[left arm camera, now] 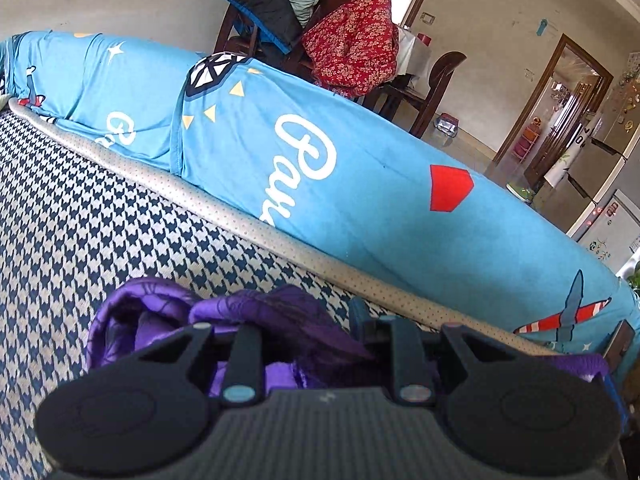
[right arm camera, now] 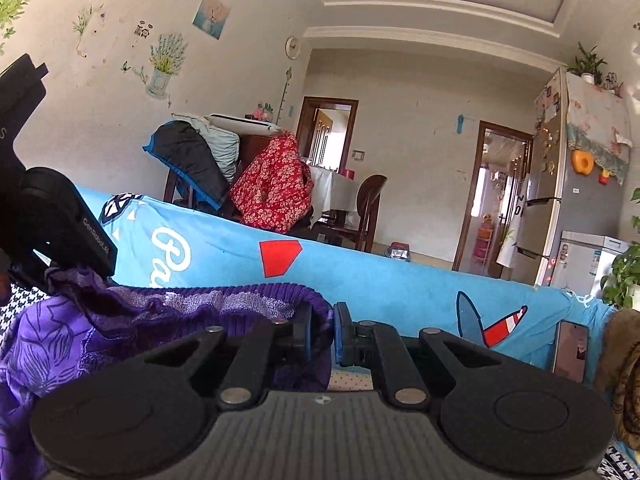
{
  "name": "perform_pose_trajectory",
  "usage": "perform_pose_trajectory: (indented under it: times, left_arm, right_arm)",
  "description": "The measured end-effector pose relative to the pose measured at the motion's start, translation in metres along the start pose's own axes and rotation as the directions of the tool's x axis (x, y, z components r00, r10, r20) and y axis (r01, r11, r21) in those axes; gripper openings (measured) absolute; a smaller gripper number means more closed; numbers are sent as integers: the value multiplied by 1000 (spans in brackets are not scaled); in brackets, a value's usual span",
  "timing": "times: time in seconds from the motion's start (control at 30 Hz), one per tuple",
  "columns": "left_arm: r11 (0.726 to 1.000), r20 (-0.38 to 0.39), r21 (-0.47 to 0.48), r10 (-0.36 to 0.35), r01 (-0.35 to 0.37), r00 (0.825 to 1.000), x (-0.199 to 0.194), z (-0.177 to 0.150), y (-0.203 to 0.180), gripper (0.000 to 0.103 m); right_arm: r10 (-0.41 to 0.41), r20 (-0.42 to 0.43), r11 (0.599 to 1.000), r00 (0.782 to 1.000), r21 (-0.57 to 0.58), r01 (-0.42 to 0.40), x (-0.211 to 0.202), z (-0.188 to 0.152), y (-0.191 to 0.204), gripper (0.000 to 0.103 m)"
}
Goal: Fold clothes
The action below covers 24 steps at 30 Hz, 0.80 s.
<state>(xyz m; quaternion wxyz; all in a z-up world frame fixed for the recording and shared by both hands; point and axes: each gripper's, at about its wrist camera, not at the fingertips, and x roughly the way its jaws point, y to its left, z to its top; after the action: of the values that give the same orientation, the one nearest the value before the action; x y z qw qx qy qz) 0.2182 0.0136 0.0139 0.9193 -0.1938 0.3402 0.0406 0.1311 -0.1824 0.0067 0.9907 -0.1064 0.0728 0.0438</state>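
I had the purple garment strung between my two tools, and the coming fold turned on that span: in the right wrist view its ribbed knit hem ran as a long band from my right gripper sideways toward the left gripper, whose black body sat at the far left of that picture, so the cloth's long axis lay roughly across me from one hand to the other. My right gripper's jaws were nearly together and pinched the hem's end between the blue pads. In the left wrist view the left gripper was only narrowly parted, and bunched purple fabric with a printed satin look filled the space between its fingers; I judged it clamped on that bunch, though the pads themselves were mostly hidden by cloth. Both hands seemed equally near the garment, each at one end. The rest of it hung down on the near side of the hem, over the houndstooth cushion. Beyond the hem ran a grey piped edge and the sofa's back under a blue printed cover. Farther behind that cover stood dark wooden chairs piled with a red floral garment, two doorways, and a fridge at the right.
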Motion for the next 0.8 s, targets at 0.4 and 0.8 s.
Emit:
perform_pose_trajectory:
  times: [0.4, 0.8]
  left_arm:
    - [1000, 13, 16, 0, -1, 1000, 30, 20, -13, 22]
    - [1000, 10, -18, -12, 12, 1000, 59, 33, -13, 23]
  right_arm:
    - [-31, 0, 998, 1000, 52, 31, 39, 6, -8, 9]
    - [-52, 28, 997, 998, 58, 50, 73, 11, -9, 9]
